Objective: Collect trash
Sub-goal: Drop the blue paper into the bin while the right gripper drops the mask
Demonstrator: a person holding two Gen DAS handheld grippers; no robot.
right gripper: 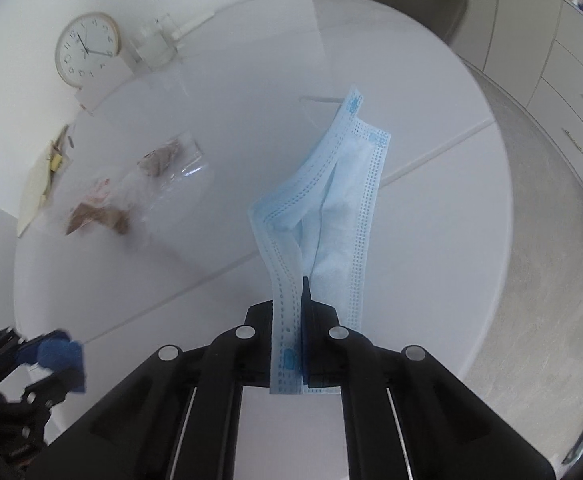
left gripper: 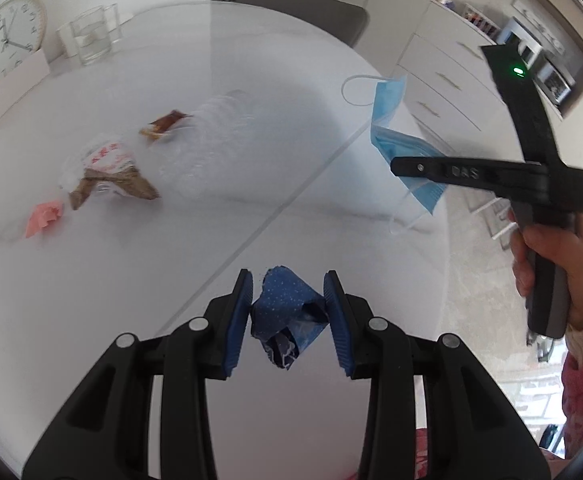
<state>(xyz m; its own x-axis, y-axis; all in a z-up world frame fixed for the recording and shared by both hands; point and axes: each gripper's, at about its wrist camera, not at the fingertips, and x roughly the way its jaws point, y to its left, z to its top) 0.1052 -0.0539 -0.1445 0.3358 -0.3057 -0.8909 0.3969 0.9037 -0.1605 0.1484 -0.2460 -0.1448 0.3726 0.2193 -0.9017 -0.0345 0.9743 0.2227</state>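
My left gripper [left gripper: 289, 296] is shut on a crumpled dark blue wrapper [left gripper: 287, 316], held above the round white table [left gripper: 251, 420]. My right gripper [right gripper: 303, 292] is shut on a light blue face mask [right gripper: 331, 200], which hangs off the table surface; the left wrist view shows the same mask [left gripper: 395, 136] dangling from the right gripper [left gripper: 401, 168], held by a person's hand [left gripper: 551, 264]. On the table's left lie a red-printed wrapper with brown paper [left gripper: 107, 172], a small brown sachet [left gripper: 163, 124], a pink crumpled scrap [left gripper: 43, 218] and a clear plastic bag [left gripper: 211, 140].
A round wall clock [left gripper: 5, 40] leans at the table's far left beside a clear glass mug [left gripper: 91, 38] and a white box [left gripper: 15, 84]. A grey chair [left gripper: 303, 10] stands behind the table. White drawers [left gripper: 447, 80] stand at the right, over a grey floor [right gripper: 539, 240].
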